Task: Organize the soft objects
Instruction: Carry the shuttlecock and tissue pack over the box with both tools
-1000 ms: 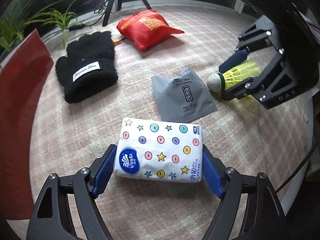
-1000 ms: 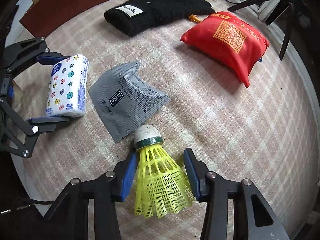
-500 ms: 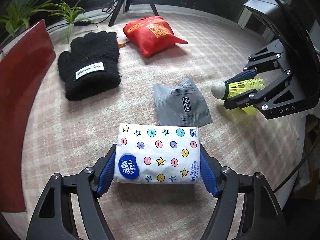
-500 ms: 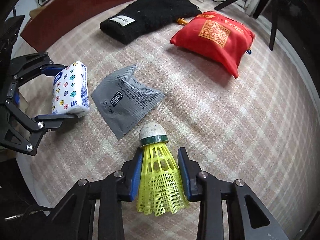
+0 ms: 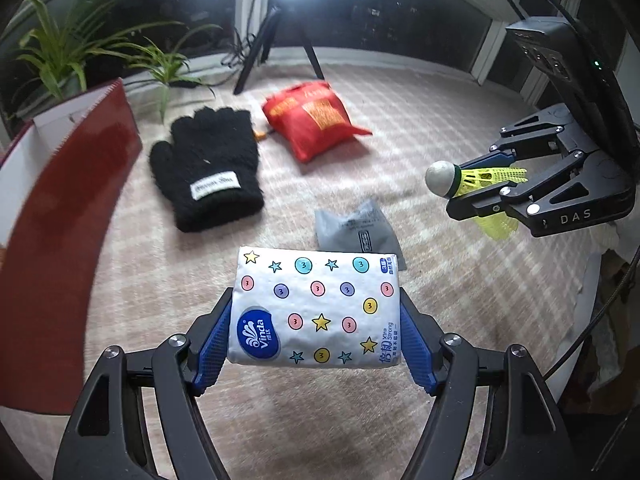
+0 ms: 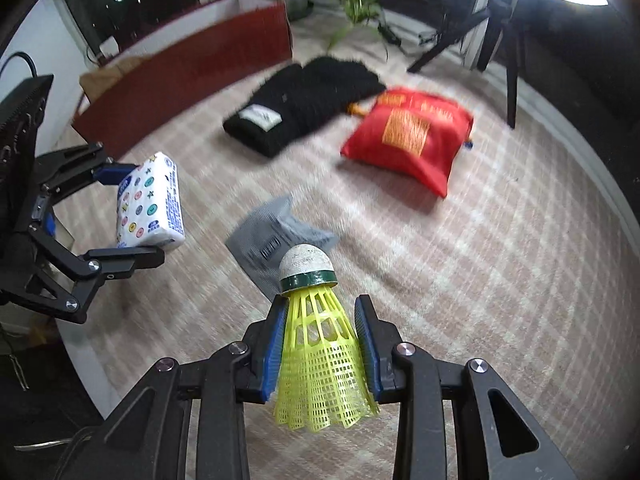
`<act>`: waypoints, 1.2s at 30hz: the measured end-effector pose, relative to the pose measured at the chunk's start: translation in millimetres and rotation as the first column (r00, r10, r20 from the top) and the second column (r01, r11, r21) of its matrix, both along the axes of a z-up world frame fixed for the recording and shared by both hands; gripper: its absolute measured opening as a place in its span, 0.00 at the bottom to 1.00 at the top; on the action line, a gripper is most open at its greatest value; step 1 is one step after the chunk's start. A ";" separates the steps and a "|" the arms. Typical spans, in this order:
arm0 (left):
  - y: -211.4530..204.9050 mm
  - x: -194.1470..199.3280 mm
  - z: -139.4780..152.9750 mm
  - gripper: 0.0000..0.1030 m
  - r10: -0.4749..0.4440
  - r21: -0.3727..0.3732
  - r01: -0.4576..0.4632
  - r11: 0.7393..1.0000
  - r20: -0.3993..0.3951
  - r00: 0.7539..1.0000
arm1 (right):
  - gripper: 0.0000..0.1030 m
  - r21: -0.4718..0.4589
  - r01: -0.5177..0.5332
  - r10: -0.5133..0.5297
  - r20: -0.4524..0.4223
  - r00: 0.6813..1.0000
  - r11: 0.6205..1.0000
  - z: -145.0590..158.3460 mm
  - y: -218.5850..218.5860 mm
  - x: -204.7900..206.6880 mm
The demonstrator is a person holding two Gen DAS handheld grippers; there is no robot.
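My left gripper (image 5: 316, 320) is shut on a white tissue pack (image 5: 316, 308) with coloured dots and stars, held above the table; the pack also shows in the right wrist view (image 6: 150, 202). My right gripper (image 6: 322, 340) is shut on a yellow shuttlecock (image 6: 320, 344) with a white cork, lifted off the table; it also shows in the left wrist view (image 5: 460, 178). A grey sachet (image 5: 356, 228) lies on the cloth between the grippers. A black glove (image 5: 208, 172) and a red pouch (image 5: 316, 120) lie further back.
A red box (image 5: 60, 208) stands along the left edge of the round table (image 5: 440, 128), which has a checked cloth. Plants (image 5: 60, 56) and a lamp tripod (image 5: 272, 36) stand behind it. The table edge drops off at the right (image 5: 596, 292).
Both grippers have risen from the table, the left with the tissue pack, the right with the shuttlecock. The right gripper's fingers closed onto the shuttlecock's skirt.
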State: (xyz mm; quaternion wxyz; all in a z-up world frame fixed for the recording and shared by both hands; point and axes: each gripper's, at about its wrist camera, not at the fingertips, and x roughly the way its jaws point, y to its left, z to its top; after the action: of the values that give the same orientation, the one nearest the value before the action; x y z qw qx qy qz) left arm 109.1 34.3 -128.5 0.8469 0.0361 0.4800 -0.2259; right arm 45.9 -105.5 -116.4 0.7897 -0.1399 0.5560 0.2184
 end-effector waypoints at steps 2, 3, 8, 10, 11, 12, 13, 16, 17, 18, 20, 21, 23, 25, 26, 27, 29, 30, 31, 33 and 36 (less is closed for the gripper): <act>5.1 -0.7 6.2 0.72 0.009 -0.008 -0.009 1.000 0.010 1.000 | 0.29 0.019 0.005 -0.005 0.027 1.000 1.000 13.7 7.8 -6.0; 7.9 -1.1 9.1 0.72 0.012 -0.011 -0.012 1.000 0.016 1.000 | 0.30 0.029 0.004 -0.005 0.036 0.999 1.000 16.0 13.3 -3.3; 29.5 -0.4 28.5 0.72 0.046 -0.029 -0.045 0.999 0.048 0.998 | 0.30 0.073 0.000 -0.007 0.089 0.996 0.997 41.0 30.3 2.7; 38.5 1.0 35.2 0.72 0.065 -0.036 -0.062 0.997 0.061 0.996 | 0.30 0.093 -0.004 -0.007 0.109 0.994 0.996 51.2 38.0 5.2; 44.3 2.0 39.4 0.72 0.077 -0.038 -0.074 0.997 0.069 0.995 | 0.29 0.097 -0.006 -0.006 0.121 0.993 0.995 54.6 41.7 7.6; 48.9 2.4 42.9 0.72 0.086 -0.039 -0.083 0.996 0.074 0.994 | 0.30 0.104 -0.011 -0.003 0.132 0.991 0.995 58.3 46.8 10.6; 54.3 3.1 46.5 0.72 0.098 -0.041 -0.095 0.995 0.081 0.992 | 0.30 0.113 -0.015 -0.001 0.141 0.990 0.993 62.1 51.8 13.6; 74.4 6.0 58.4 0.72 0.135 -0.052 -0.130 0.990 0.099 0.986 | 0.30 0.135 -0.028 0.006 0.162 0.987 0.990 70.6 65.3 23.3; 80.2 6.9 61.3 0.72 0.145 -0.054 -0.140 0.989 0.104 0.984 | 0.30 0.142 -0.032 0.007 0.171 0.985 0.989 74.3 70.7 26.4; 86.2 8.0 64.0 0.72 0.157 -0.054 -0.152 0.987 0.110 0.981 | 0.29 0.149 -0.038 0.010 0.184 0.983 0.988 78.6 77.7 30.2; 99.7 10.8 69.6 0.72 0.184 -0.057 -0.178 0.982 0.123 0.975 | 0.30 0.154 -0.048 0.016 0.204 0.979 0.987 84.4 87.8 35.7; 107.5 12.7 71.9 0.72 0.201 -0.059 -0.195 0.979 0.128 0.971 | 0.30 0.157 -0.057 0.022 0.215 0.976 0.986 87.7 95.4 39.8; 120.2 14.9 74.9 0.72 0.227 -0.063 -0.221 0.973 0.132 0.965 | 0.30 0.164 -0.069 0.030 0.231 0.973 0.984 93.5 108.8 46.9; 132.1 16.5 77.3 0.72 0.252 -0.067 -0.245 0.967 0.139 0.958 | 0.30 0.169 -0.081 0.038 0.242 0.969 0.982 97.3 119.0 52.9; 138.8 17.6 79.0 0.72 0.266 -0.068 -0.259 0.964 0.144 0.953 | 0.30 0.173 -0.087 0.042 0.247 0.968 0.981 99.8 124.5 56.2; 143.7 18.3 80.4 0.72 0.276 -0.069 -0.269 0.961 0.149 0.950 | 0.30 0.175 -0.094 0.047 0.255 0.966 0.980 102.5 131.7 60.9; 155.1 20.8 84.2 0.72 0.300 -0.069 -0.292 0.954 0.160 0.940 | 0.30 0.176 -0.106 0.057 0.262 0.963 0.979 106.4 144.4 69.3; 161.1 22.6 85.8 0.72 0.312 -0.071 -0.304 0.950 0.165 0.936 | 0.30 0.177 -0.111 0.061 0.263 0.963 0.978 107.5 148.7 72.4; 164.6 23.6 86.8 0.72 0.319 -0.071 -0.311 0.948 0.168 0.933 | 0.30 0.175 -0.118 0.068 0.268 0.961 0.977 108.7 155.1 76.7; 174.0 27.4 89.0 0.72 0.342 -0.070 -0.335 0.940 0.177 0.923 | 0.30 0.172 -0.133 0.081 0.279 0.957 0.976 110.4 166.2 83.7; 187.3 35.5 90.0 0.72 0.374 -0.072 -0.367 0.927 0.186 0.909 | 0.30 0.168 -0.153 0.099 0.293 0.951 0.974 112.7 184.5 95.4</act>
State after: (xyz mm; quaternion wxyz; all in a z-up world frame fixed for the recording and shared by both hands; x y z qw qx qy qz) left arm 144.5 221.6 -38.5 0.9180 -0.0487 0.3882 -0.0651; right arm 141.3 79.0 -3.7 0.8550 -0.1297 0.4042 0.2980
